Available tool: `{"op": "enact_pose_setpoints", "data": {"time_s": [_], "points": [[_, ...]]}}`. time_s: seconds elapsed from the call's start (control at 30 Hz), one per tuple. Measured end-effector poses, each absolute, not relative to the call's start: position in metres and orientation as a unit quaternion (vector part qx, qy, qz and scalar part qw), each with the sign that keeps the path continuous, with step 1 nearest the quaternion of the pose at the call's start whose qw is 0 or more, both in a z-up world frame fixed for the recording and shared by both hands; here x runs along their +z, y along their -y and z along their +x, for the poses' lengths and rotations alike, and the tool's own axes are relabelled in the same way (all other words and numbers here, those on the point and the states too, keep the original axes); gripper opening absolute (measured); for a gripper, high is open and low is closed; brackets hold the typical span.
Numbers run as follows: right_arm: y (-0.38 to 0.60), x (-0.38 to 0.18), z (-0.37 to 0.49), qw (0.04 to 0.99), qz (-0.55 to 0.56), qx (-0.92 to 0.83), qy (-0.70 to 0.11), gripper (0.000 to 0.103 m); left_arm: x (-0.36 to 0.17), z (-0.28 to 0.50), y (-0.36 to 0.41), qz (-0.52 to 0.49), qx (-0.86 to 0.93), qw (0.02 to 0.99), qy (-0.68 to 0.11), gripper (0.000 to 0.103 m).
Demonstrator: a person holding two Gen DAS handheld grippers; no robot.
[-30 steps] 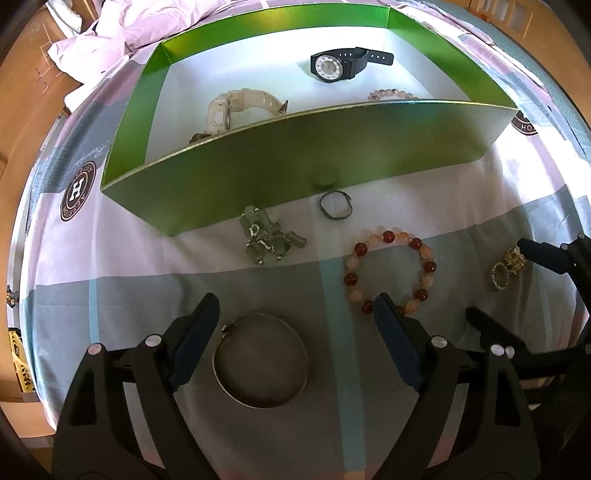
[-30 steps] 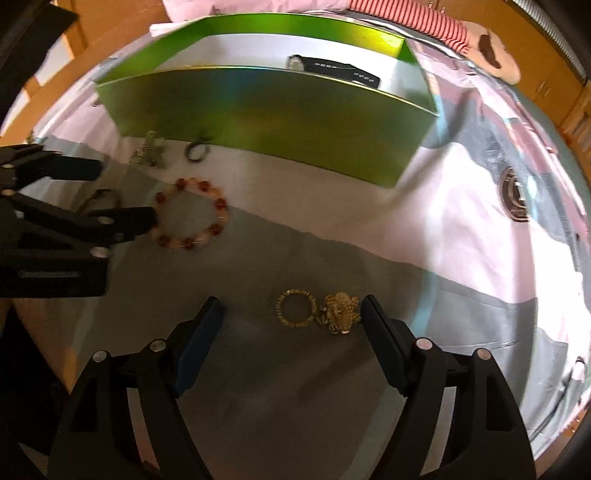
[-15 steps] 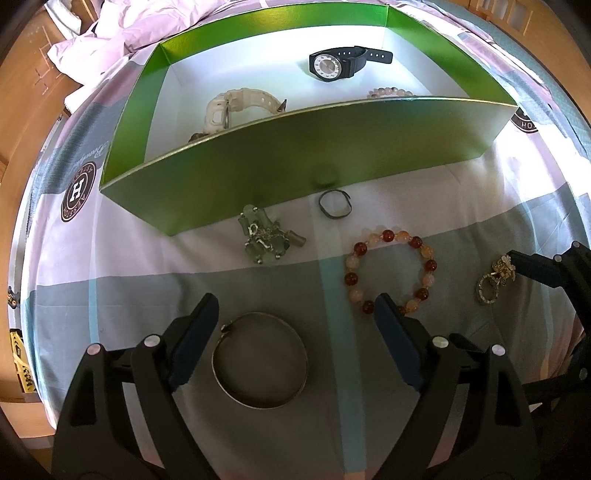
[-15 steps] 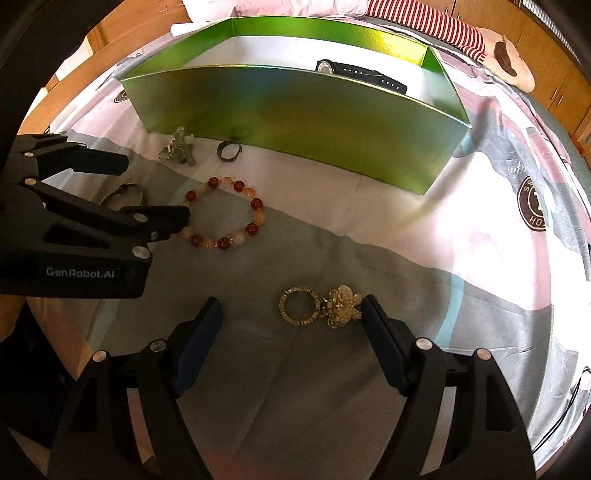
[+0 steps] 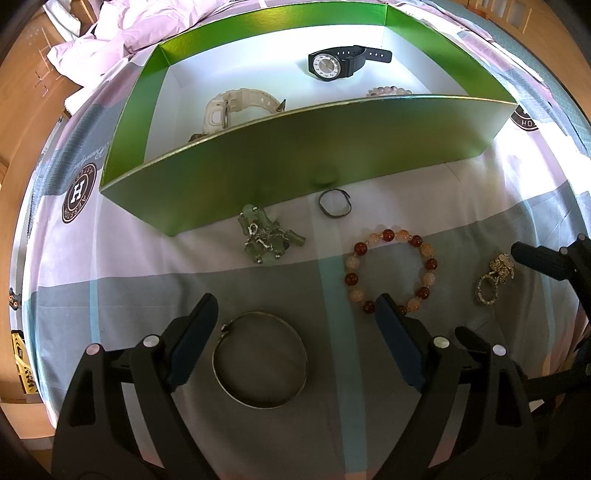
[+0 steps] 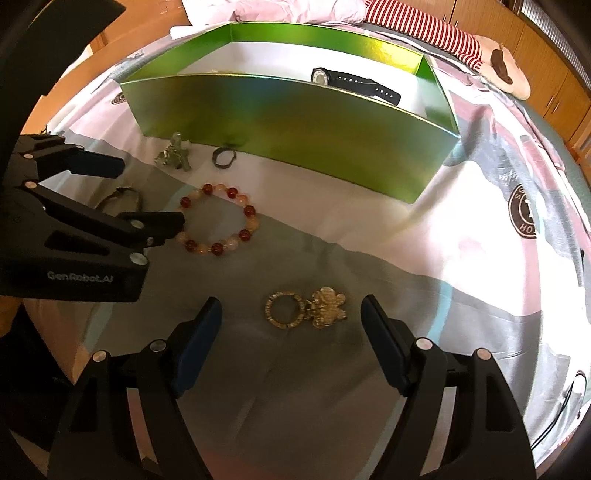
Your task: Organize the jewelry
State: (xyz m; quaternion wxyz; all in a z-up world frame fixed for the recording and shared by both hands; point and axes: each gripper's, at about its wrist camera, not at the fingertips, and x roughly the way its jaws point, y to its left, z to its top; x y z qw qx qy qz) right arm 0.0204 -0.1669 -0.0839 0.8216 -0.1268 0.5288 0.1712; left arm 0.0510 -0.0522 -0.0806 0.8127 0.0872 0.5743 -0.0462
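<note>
A silver bangle (image 5: 260, 363) lies flat on the bedsheet between the fingers of my left gripper (image 5: 295, 310), which is open and not touching it. Right of it lies a red and peach bead bracelet (image 5: 388, 235). A gold brooch with a ring (image 6: 317, 308) sits between the fingers of my open right gripper (image 6: 291, 308), untouched. A green stone bracelet (image 5: 267, 240) and a dark ring (image 5: 325, 210) lie by the green box (image 5: 295, 155). Inside the box are a black watch (image 5: 327, 66), a white watch (image 5: 229, 109) and a pink bead bracelet (image 5: 388, 90).
The box stands on a grey, white and pink sheet (image 5: 110, 302) with round logos. A crumpled pink quilt (image 5: 110, 33) lies behind the box. A striped cloth (image 6: 424, 29) and wooden cupboards (image 6: 546, 85) are at the far right. The left gripper (image 6: 146, 192) hovers close to the bead bracelet.
The right wrist view has swung a little, showing more of the left gripper and the box more squarely. The brooch stays between the right fingers. The left gripper has kept still.
</note>
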Motion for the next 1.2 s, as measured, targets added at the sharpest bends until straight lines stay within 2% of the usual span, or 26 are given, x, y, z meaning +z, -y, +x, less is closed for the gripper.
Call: {"op": "enact_pose_setpoints", "data": {"time_s": [0.1, 0.2, 0.27, 0.5, 0.73, 1.0, 1.13, 1.2], "points": [[0.164, -0.086, 0.018, 0.822, -0.135, 0.172, -0.526, 0.073, -0.081, 0.051, 0.053, 0.089, -0.046, 0.813, -0.573, 0.086], [0.164, -0.085, 0.018, 0.824, -0.130, 0.176, -0.523, 0.057, -0.081, 0.051, 0.053, 0.089, -0.046, 0.813, -0.573, 0.086], [0.167, -0.084, 0.019, 0.824, -0.118, 0.178, -0.524, 0.043, -0.081, 0.051, 0.053, 0.089, -0.046, 0.813, -0.573, 0.086], [0.172, -0.079, 0.021, 0.837, -0.104, 0.165, -0.511, 0.041, -0.081, 0.050, 0.053, 0.089, -0.046, 0.814, -0.573, 0.087], [0.181, -0.069, 0.025, 0.852, -0.072, 0.159, -0.493, 0.033, -0.081, 0.050, 0.054, 0.092, -0.045, 0.816, -0.569, 0.086], [0.185, -0.070, 0.029, 0.851, -0.058, 0.154, -0.499, 0.033, -0.082, 0.050, 0.055, 0.094, -0.044, 0.816, -0.569, 0.086], [0.186, -0.072, 0.029, 0.849, -0.053, 0.151, -0.503, 0.037, -0.081, 0.050, 0.056, 0.095, -0.044, 0.816, -0.569, 0.086], [0.187, -0.073, 0.030, 0.850, -0.056, 0.142, -0.504, 0.046, -0.081, 0.050, 0.056, 0.095, -0.043, 0.816, -0.569, 0.086]]}}
